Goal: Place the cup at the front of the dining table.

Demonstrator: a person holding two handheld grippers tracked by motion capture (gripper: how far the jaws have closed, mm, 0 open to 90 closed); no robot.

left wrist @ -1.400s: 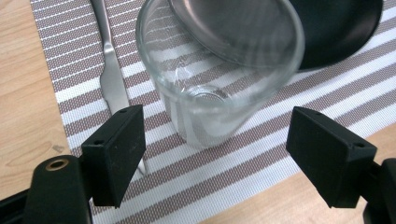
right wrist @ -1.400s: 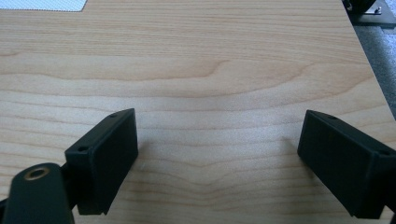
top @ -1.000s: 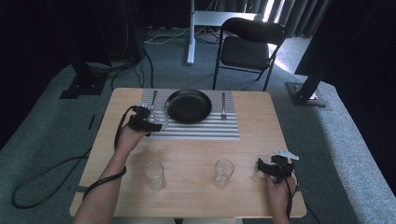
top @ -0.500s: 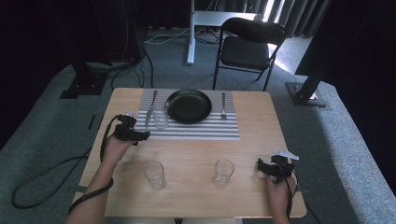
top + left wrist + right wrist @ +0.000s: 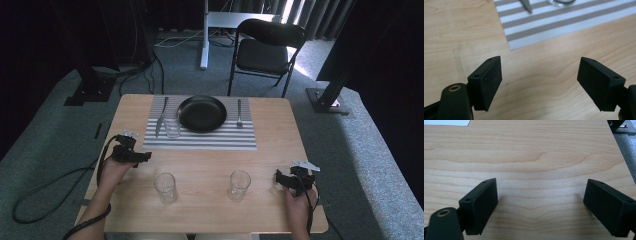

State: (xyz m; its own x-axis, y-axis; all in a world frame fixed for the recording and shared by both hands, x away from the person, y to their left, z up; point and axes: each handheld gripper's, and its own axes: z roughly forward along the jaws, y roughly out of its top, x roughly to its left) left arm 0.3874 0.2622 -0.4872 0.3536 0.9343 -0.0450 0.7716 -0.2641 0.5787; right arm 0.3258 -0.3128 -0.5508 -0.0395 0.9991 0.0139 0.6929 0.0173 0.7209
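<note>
**Nearly set: one glass on the mat, two waiting at the near edge**

Evidently the work in hand is laying a place setting, and the glasses are what remains to sort out. One glass [image 5: 172,127] stands upright on the striped placemat [image 5: 200,141], just left of the black plate [image 5: 202,113] and just beside the fork [image 5: 161,118], where a drinking glass belongs in a setting; its base edge and the fork tip peek into the top of the left gripper view. Two more glasses stand on bare wood nearer the person: the left glass [image 5: 165,187] and the right glass [image 5: 239,185], well apart from each other and each within easy reach of one hand.

On the plate's right lies a second piece of cutlery [image 5: 239,112], parallel to the fork, so the plate is flanked on both sides.

The left gripper [image 5: 134,155] sits low over the table [image 5: 270,165] just off the mat's near left corner, jaws spread wide with nothing between them. My reading is that it has no load and is free to go for the left glass, which is near it. The right gripper [image 5: 289,178] rests at the near right of the table, jaws likewise wide and empty over plain wood, with the right glass just to its left.
</note>
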